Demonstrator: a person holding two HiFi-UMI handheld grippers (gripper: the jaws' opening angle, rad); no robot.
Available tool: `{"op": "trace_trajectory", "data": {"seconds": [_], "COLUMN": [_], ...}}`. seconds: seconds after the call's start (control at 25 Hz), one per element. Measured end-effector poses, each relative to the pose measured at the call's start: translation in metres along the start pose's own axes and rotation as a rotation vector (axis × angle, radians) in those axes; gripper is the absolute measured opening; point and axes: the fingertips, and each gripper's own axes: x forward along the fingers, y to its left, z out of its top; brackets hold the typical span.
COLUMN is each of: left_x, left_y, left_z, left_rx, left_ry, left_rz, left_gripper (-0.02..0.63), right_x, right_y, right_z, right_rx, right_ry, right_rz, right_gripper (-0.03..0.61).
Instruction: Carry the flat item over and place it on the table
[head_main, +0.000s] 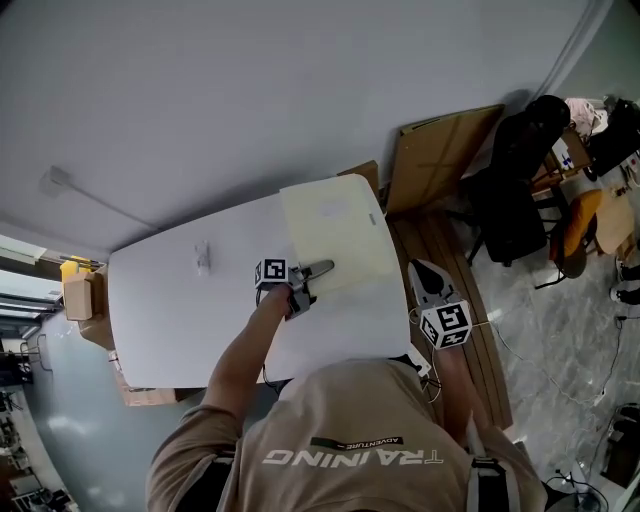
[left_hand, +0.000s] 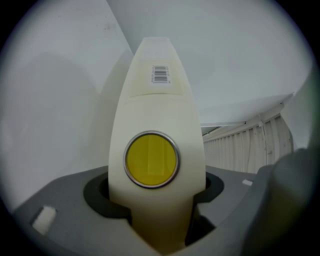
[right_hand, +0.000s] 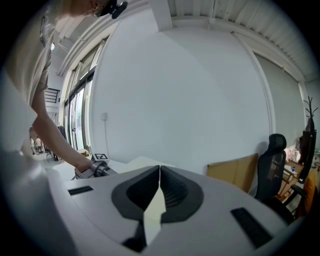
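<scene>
Left gripper view: your L tongs (left_hand: 156, 192) are clamped on the panel (left_hand: 156, 107), prob. to steer it down flat. It sits over the table's (head_main: 170, 300) far right corner. R tongs (right_hand: 159, 170) are together, empty, kept clear.

Flat item (head_main: 335, 232) was cream, with a yellow, silver-rimmed disc (left_hand: 151, 159) and a black-and-white barcode label (left_hand: 160, 74). Surface (head_main: 180, 300) was white. Left gripper (head_main: 322, 269) was grey, its cube marked in black-and-white squares. Cardboard (head_main: 440, 150) was brown, chair (head_main: 515, 190) black, shirt (head_main: 350, 420) tan.
</scene>
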Motion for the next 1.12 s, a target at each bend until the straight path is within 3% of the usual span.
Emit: {"op": "trace_trajectory", "data": {"seconds": [0.04, 0.12, 0.28, 0.48, 0.56, 0.88, 1.0, 1.12], "left_x": [-0.001, -0.006, -0.028, -0.06, -0.066, -0.099, -0.118, -0.136], "left_y": [0.002, 0.006, 0.007, -0.002, -0.015, -0.063, -0.092, -0.14], "left_z": [0.002, 0.006, 0.016, 0.027, 0.028, 0.02, 0.02, 0.027], "left_rx": [0.015, 0.09, 0.253, 0.472, 0.529, 0.63, 0.734, 0.906], "left_ry": [-0.011, -0.042, -0.112, -0.152, -0.156, -0.254, -0.329, -0.431], "left_rz": [0.041, 0.157, 0.344, 0.508, 0.499, 0.359, 0.312, 0.283], "left_gripper": [0.323, 0.582, 0.589, 0.589, 0.589, 0.589, 0.588, 0.588], "right_x": [0.002, 0.003, -0.002, -0.011, -0.014, -0.015, -0.012, -0.006], "right_y": [0.001, 0.007, 0.02, 0.031, 0.036, 0.061, 0.067, 0.072], "right_z": [0.001, 0.002, -0.001, -0.002, 0.0, 0.01, 0.019, 0.032], "right_rx": [0.002, 0.007, 0.015, 0.018, 0.016, -0.006, 0.002, -0.012], "right_ry": [-0.004, -0.008, -0.003, -0.011, -0.022, -0.055, -0.07, -0.083], "right_rz": [0.006, 0.019, 0.037, 0.032, 0.031, 0.038, 0.046, 0.061], "right_gripper": [0.006, 0.006, 0.008, 0.006, 0.006, 0.006, 0.006, 0.006]}}
